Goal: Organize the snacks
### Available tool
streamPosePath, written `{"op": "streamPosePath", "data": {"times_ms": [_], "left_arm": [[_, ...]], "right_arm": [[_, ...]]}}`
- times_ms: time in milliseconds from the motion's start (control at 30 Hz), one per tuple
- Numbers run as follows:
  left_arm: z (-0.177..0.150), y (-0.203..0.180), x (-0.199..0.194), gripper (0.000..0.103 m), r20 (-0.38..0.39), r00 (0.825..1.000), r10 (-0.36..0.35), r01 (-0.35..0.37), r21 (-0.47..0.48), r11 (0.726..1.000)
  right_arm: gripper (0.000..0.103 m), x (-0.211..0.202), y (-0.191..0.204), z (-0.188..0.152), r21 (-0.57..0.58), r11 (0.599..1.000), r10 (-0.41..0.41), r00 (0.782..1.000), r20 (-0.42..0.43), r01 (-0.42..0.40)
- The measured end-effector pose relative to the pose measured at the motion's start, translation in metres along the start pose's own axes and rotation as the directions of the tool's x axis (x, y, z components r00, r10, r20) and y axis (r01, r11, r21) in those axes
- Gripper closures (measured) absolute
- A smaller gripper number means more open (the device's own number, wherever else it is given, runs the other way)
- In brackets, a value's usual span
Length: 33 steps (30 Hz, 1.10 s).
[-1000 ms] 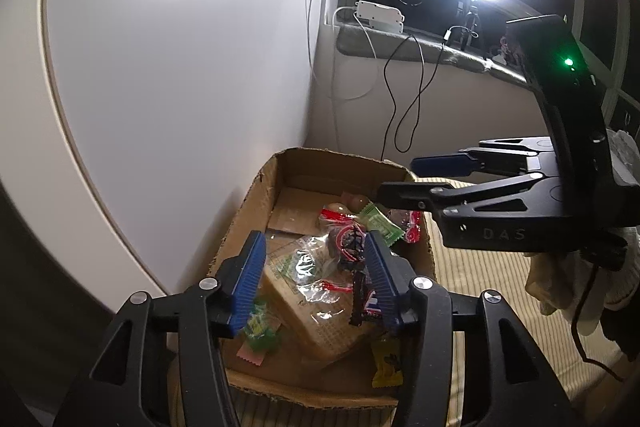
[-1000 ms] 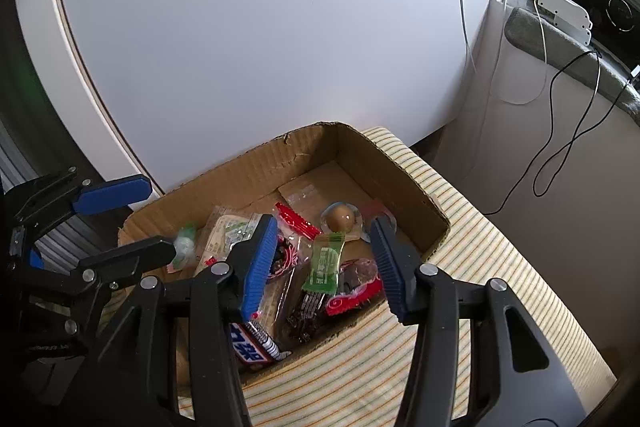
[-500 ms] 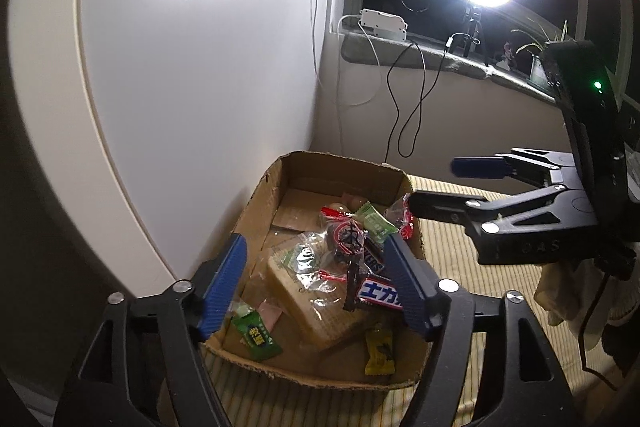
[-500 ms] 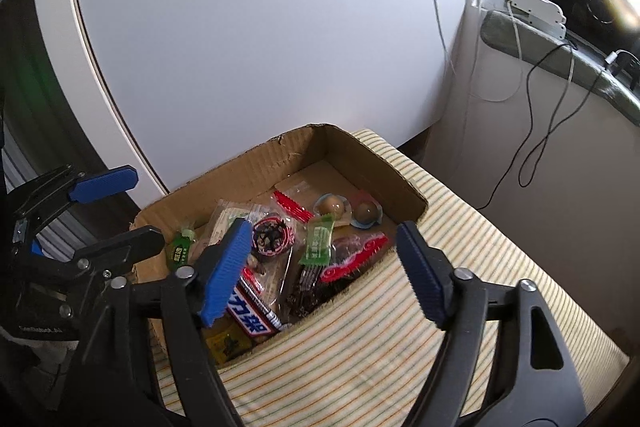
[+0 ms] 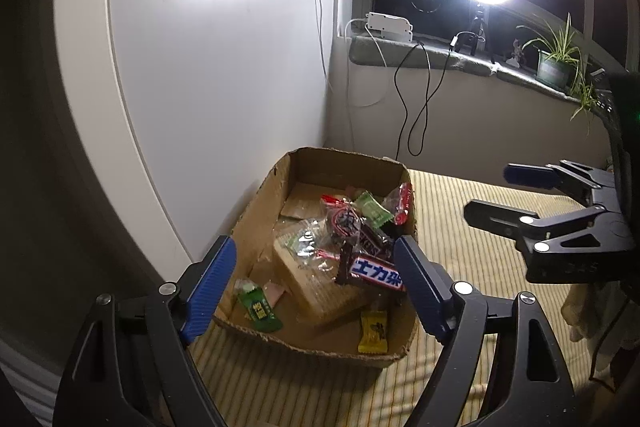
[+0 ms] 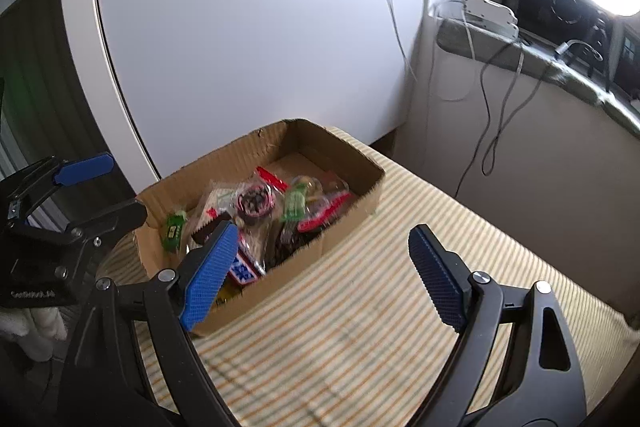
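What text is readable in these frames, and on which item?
"士力架": dark bar wrapper in the cardboard box.
Green candy wrapper: print too small to read.
Yellow wrapper: dark print, unreadable.
Right gripper: embossed body lettering, too dim to read.

Left gripper [image 5: 314, 285], black plastic frame with triangular cut-outs, ribbed blue finger pads [image 5: 210, 289], round silver screws at the joints, right gripper [image 6: 318, 273] of matching build, faint pale lettering on its black side
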<state>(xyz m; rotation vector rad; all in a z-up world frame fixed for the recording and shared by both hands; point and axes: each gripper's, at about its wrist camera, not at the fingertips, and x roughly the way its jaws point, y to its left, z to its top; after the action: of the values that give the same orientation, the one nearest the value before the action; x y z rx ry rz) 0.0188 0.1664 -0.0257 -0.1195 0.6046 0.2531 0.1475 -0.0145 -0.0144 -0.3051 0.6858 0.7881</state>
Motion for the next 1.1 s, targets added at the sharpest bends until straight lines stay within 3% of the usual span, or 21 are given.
{"op": "streamPosePath", "data": {"times_ms": [433, 1100], "left_arm": [[-0.012, -0.009, -0.012, 0.021, -0.004, 1.000, 0.011, -0.011, -0.022, 1.000], [-0.012, -0.011, -0.014, 0.021, -0.001, 1.000, 0.016, -0.016, -0.021, 1.000]], "right_arm": [[0.013, -0.028, -0.011, -0.033, 0.057, 0.997, -0.044, 0.999, 0.008, 0.043], [0.013, -0.027, -0.007, -0.035, 0.041, 0.998, -0.039, 0.999, 0.012, 0.039]]}}
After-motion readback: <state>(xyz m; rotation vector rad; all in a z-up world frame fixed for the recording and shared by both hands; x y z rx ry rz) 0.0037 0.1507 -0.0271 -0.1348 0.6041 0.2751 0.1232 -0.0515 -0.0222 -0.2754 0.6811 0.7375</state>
